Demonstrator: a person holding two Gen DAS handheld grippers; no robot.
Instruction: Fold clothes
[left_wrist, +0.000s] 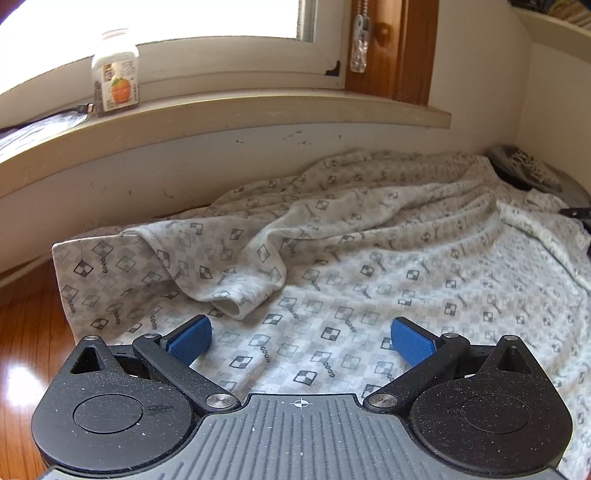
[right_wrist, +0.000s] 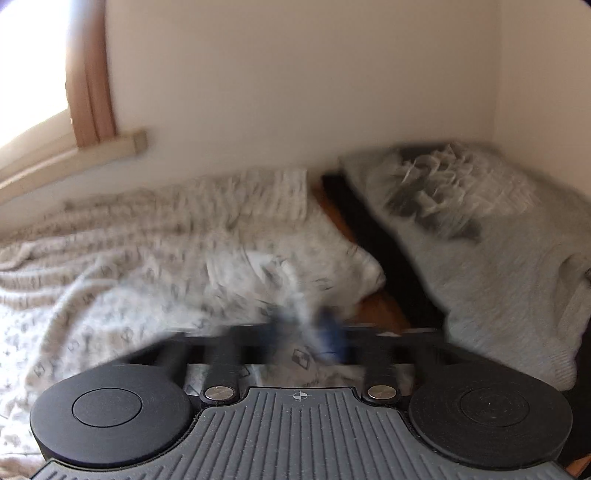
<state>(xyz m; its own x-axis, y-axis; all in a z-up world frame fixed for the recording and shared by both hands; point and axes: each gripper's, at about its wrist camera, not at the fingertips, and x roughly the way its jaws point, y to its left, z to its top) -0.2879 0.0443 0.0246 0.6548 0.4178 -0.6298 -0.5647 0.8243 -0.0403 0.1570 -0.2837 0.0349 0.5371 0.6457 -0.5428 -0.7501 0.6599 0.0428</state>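
Landmark for all places: patterned sweater (left_wrist: 369, 280), white knit with a grey check print, spread on the wood floor (left_wrist: 26, 332) below the window sill (left_wrist: 221, 110)

Near: left gripper (left_wrist: 301, 341) hovers over the sweater's near body panel, blue pads spread wide, nothing between them. One sleeve (left_wrist: 236, 273) lies folded in across the body just beyond the left pad

Right gripper (right_wrist: 308, 338): view blurred; pads drawn together on a fold of sweater fabric at its right-hand edge, cloth bunched at the tips

Beyond that edge: strip of bare floor, then a grey garment (right_wrist: 480, 258), apart from the sweater

Far: jar (left_wrist: 116, 74) on the sill, wall behind

Judgement: early fold step, right side being gathered. Next move likely calls for carrying the pinched edge across the body, keeping it flat, with the left claw free to pin or grip the opposite side
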